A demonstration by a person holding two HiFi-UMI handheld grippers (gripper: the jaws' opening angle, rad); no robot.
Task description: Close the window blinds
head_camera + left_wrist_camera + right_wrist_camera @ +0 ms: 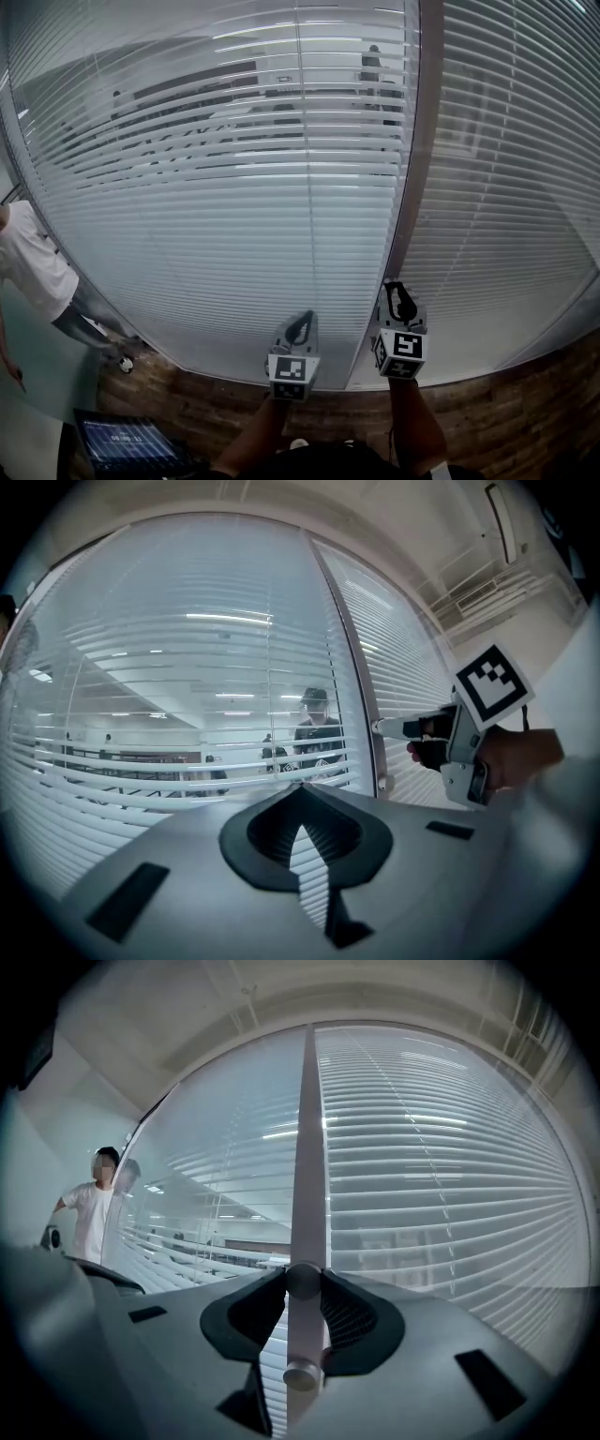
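Big glass windows fill the head view, and white blinds (234,234) hang over them down to the bottom edge by the brown floor (506,412). A dark post (422,141) stands between the two windows. On the left window the slats are tipped open, so you can see a room through them; on the right window they look more shut. The left gripper (303,321) is low down by the bottom edge of the left window and touches nothing. The right gripper (397,292) is just beside it, a bit higher, at the foot of the post. In the left gripper view the jaws are together with nothing in them, and the blinds are in front of them, not touching. People (317,728) show through the open slats. In the right gripper view the jaws are clamped on a thin wand (307,1147). The wand goes straight up from the jaws, along the post, to the top of the window. Its long way is up and down, and the jaws hold it near its bottom end. I think the next move is to twist the wand so the slats tip shut. The right gripper is the one to do it, as it has the wand. I cannot tell which of the two blinds the wand turns.
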